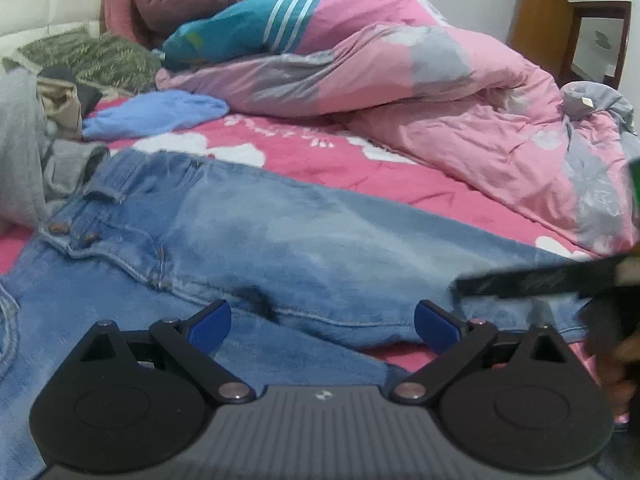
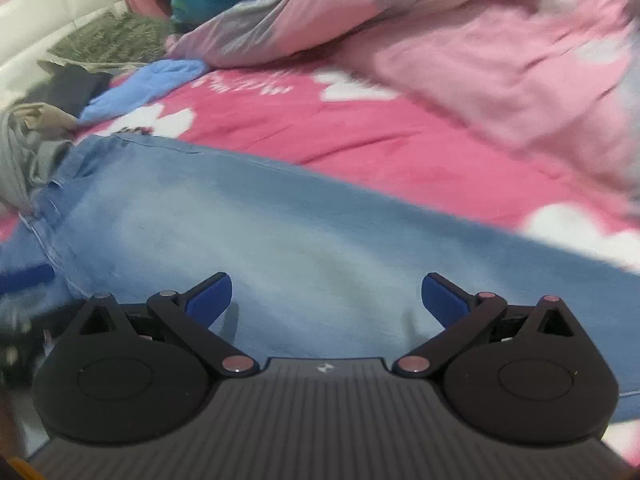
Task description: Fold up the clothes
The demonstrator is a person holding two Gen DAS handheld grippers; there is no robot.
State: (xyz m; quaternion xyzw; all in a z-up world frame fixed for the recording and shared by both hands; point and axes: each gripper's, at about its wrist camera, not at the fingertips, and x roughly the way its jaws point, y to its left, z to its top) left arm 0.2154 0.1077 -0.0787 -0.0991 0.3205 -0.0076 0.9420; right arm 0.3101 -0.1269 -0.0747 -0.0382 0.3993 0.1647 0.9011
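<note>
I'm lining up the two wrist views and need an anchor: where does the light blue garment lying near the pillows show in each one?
Left wrist view: the light blue garment lies upper left, beyond the jeans waistband.
Right wrist view: the light blue garment lies upper left too, beyond the jeans.
Shared landmark: the rumpled pink duvet just right of it.

The jeans point(image 1: 256, 232), faded light-blue denim, lie spread flat just ahead of and under the fingers point(image 1: 210, 326), waistband with copper buttons to their left, one leg stretching off to the right past them.
</note>
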